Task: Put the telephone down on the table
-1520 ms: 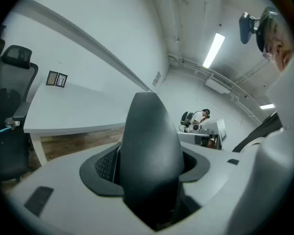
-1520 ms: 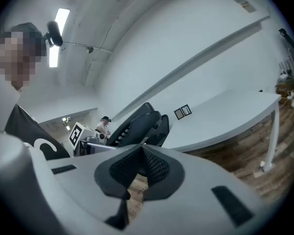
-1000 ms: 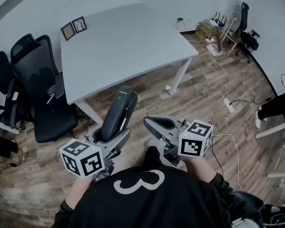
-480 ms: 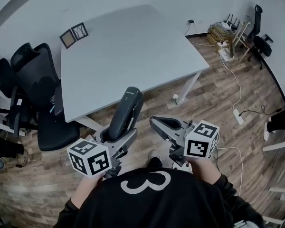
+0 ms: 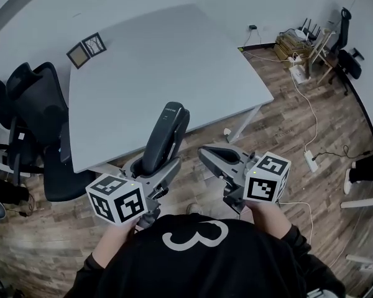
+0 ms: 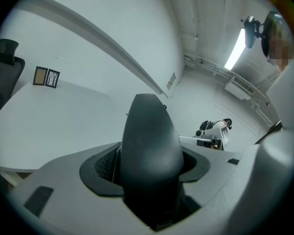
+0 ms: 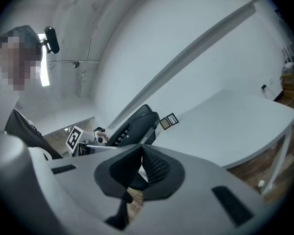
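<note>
The left gripper (image 5: 150,174) has its 2 jaws spread wide and clamped on the lower end of the telephone (image 5: 165,136). The handset points up and forward, in the air by the table's (image 5: 168,61) near edge, seemingly ready for lowering. The right gripper (image 5: 211,156) is closed on nothing and sits alongside, likely just keeping clear.

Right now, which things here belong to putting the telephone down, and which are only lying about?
For the job: telephone, held in the left gripper; table.
Lying about: picture frames on the table; office chairs; power strip on the floor.
</note>
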`<state>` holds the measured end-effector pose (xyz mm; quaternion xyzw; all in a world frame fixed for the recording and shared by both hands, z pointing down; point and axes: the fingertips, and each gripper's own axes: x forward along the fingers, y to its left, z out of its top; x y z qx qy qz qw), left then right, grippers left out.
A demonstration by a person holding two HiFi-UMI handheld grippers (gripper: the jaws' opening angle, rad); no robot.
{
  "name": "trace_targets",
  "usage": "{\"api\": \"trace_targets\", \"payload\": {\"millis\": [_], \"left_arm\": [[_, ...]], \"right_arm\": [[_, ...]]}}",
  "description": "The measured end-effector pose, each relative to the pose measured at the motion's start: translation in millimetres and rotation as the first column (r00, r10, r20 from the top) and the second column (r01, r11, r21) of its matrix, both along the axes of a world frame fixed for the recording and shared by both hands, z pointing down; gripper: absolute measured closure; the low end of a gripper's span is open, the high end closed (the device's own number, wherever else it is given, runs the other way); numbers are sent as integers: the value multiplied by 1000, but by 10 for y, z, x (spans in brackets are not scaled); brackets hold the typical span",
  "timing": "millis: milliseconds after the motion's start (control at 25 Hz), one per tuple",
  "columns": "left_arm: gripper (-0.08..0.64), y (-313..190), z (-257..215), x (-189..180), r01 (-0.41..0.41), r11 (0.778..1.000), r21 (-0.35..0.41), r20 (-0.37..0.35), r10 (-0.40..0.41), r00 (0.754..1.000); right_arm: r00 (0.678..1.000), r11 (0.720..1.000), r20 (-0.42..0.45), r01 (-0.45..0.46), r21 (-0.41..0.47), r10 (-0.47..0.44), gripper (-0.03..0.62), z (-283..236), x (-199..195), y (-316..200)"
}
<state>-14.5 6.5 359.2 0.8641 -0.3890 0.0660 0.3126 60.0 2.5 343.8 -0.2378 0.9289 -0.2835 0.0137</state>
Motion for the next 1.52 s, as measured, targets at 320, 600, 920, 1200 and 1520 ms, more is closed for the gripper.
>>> {"api": "trace_targets", "payload": {"millis": [320, 600, 920, 1200, 1520], "left_arm": [[272, -364, -96, -124, 55, 998, 30, 46, -56, 997], [272, -491, 13, -188, 84, 995, 48, 82, -88, 993], [272, -1274, 258, -464, 103, 995, -7, 127, -102, 987], [272, -1872, 563, -676, 121, 991, -51, 136, -113, 984], [272, -2416, 941, -976, 168, 981, -95, 133, -155, 979]], "right_arm": [[1000, 1000, 18, -3, 3, 3, 581, -99, 35, -340], [1000, 1000, 14, -6, -1, 6, 581, -31, 45, -415], [1000, 997, 10, -5, -80, 6, 581, 175, -217, -1176], [1000, 990, -7, -23, -137, 23, 582, 407, -398, -1737], [998, 985, -67, -7, -174, -4, 583, 558, -625, -2224]]}}
